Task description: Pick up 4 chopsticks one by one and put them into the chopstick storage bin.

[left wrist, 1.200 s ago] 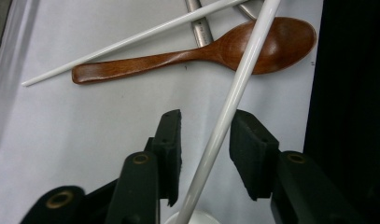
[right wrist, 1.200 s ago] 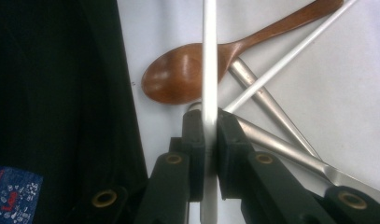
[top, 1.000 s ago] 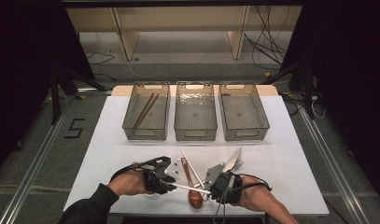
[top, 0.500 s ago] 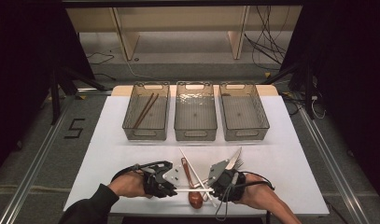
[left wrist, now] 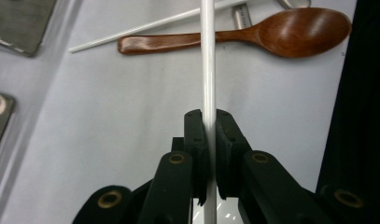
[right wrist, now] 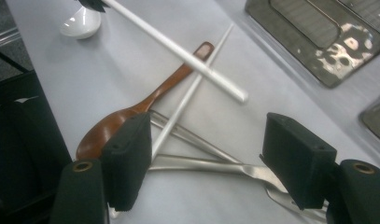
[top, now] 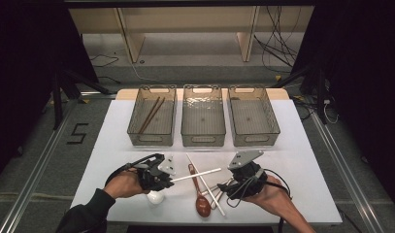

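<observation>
My left gripper [top: 169, 178] [left wrist: 207, 122] is shut on one end of a white chopstick [top: 197, 174] [left wrist: 207, 56] [right wrist: 178, 50]. The stick juts to the right, lifted off the white table [top: 306, 160]. My right gripper [top: 229, 186] [right wrist: 206, 147] stands open; its jaws have just been opening and nothing is between the pads. Under it lie metal cutlery [right wrist: 201, 163], a second white chopstick [top: 207, 184] [right wrist: 192, 91] [left wrist: 145, 28] and a brown wooden spoon [top: 200, 196] [left wrist: 271, 32] [right wrist: 131, 114].
A white ceramic spoon [top: 155, 197] [right wrist: 82, 23] lies near the front edge by the left hand. Three clear bins stand in a row at the back: the left bin [top: 137, 131] holds brown chopsticks [top: 150, 114], beside the middle bin [top: 203, 141] and the right bin [top: 272, 131].
The right gripper has let go of the white chopstick's far end and drawn back to the right. The left gripper has moved up and away with the chopstick.
</observation>
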